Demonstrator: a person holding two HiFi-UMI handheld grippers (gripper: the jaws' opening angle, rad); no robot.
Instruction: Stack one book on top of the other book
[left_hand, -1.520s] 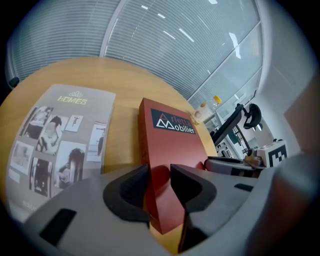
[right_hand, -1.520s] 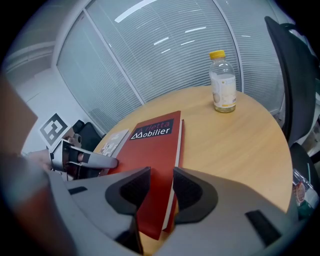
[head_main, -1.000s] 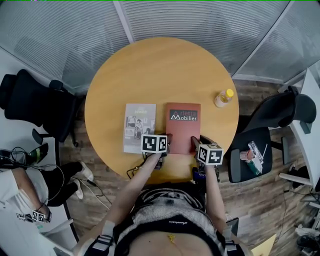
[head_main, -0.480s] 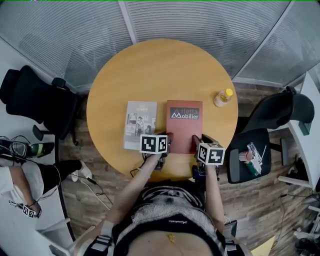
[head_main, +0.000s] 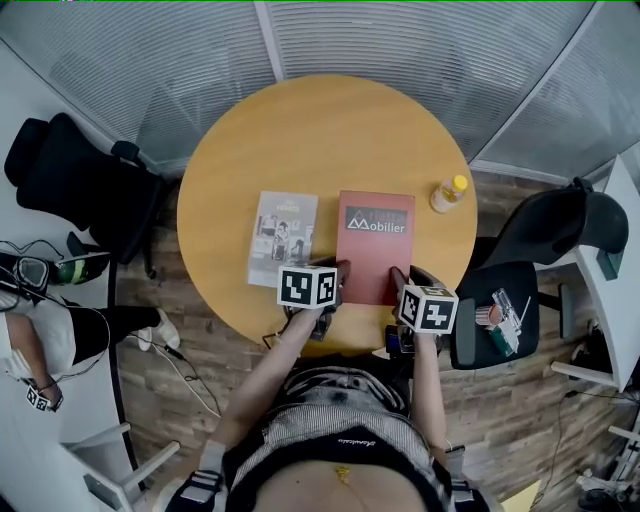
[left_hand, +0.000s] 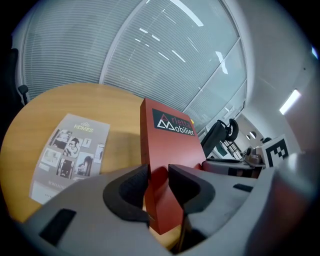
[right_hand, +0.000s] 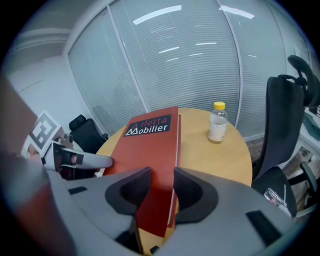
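Both the left gripper, its jaws just closing further, and the right gripper pinch the red book near the surface's near edge.

The left arm and right arm reached forward, wrists tilted down. The left gripper, jaws just closing, clamped the red book at its left edge; the right gripper apparently clamped its right edge.
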